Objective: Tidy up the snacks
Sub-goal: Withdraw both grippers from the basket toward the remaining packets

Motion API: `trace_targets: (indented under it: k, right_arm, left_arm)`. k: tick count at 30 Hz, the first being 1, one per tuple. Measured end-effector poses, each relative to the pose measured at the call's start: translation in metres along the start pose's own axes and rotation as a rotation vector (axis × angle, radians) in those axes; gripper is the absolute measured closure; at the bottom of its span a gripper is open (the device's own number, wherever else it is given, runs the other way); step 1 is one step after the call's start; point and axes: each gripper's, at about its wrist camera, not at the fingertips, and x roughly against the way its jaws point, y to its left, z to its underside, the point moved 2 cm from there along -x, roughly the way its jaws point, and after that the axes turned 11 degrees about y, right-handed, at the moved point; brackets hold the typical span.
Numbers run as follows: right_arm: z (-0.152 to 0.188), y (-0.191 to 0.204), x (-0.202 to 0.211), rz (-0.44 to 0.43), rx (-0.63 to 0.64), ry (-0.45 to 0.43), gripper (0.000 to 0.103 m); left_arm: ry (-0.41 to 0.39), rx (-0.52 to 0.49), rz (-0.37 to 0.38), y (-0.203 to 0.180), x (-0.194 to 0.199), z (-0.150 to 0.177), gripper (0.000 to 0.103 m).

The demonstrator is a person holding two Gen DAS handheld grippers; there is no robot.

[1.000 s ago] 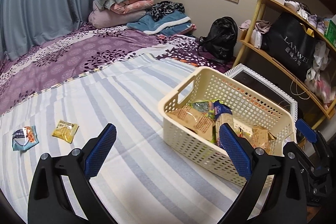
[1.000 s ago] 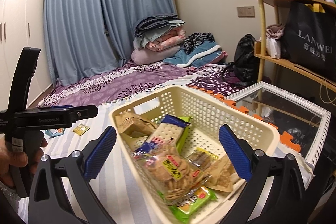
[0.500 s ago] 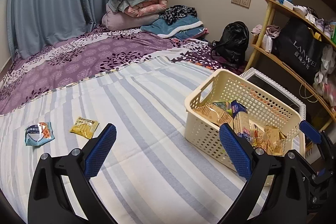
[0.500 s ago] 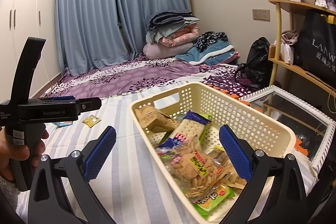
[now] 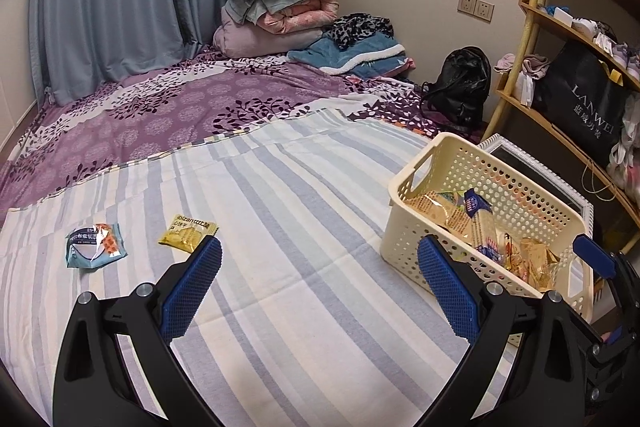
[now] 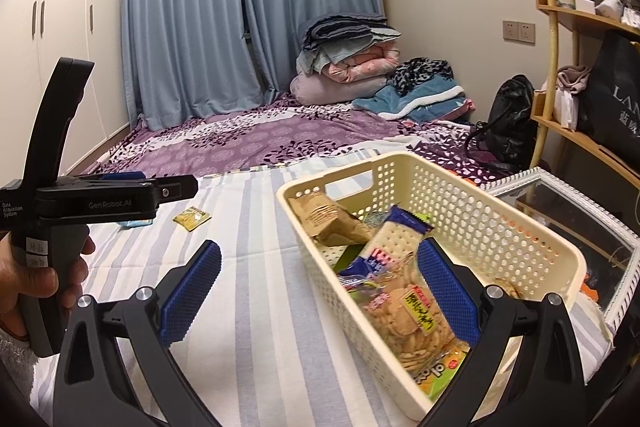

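Currently both tongs, left tongs (image 5: 318,277) and right tongs (image 6: 318,279), gape empty; 2 packets remain: yellow foil snack packet (image 5: 187,237) next, then cream perforated plastic basket (image 5: 436,239).

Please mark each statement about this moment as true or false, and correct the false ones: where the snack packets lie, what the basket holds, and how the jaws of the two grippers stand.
1. Two snack packets lie on the striped sheet outside the basket. True: a yellow packet and a blue packet.
2. The basket is empty. False: it holds several snacks, among them a bag of round crackers.
3. The left gripper holds the yellow packet. False: its jaws are open and empty; the packet lies on the sheet ahead of them.
4. The right gripper has open jaws. True: nothing is between them.
5. The basket stands on the purple bedding. False: it stands on the striped sheet.
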Motion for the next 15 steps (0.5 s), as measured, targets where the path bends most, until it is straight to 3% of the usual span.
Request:
trace_targets:
  k: [15]
  right_arm:
    - [0.016, 0.050, -0.034, -0.106, 0.098, 0.126, 0.005]
  left_arm:
    - [0.074, 0.164, -0.044, 0.071, -0.016, 0.040, 0.003]
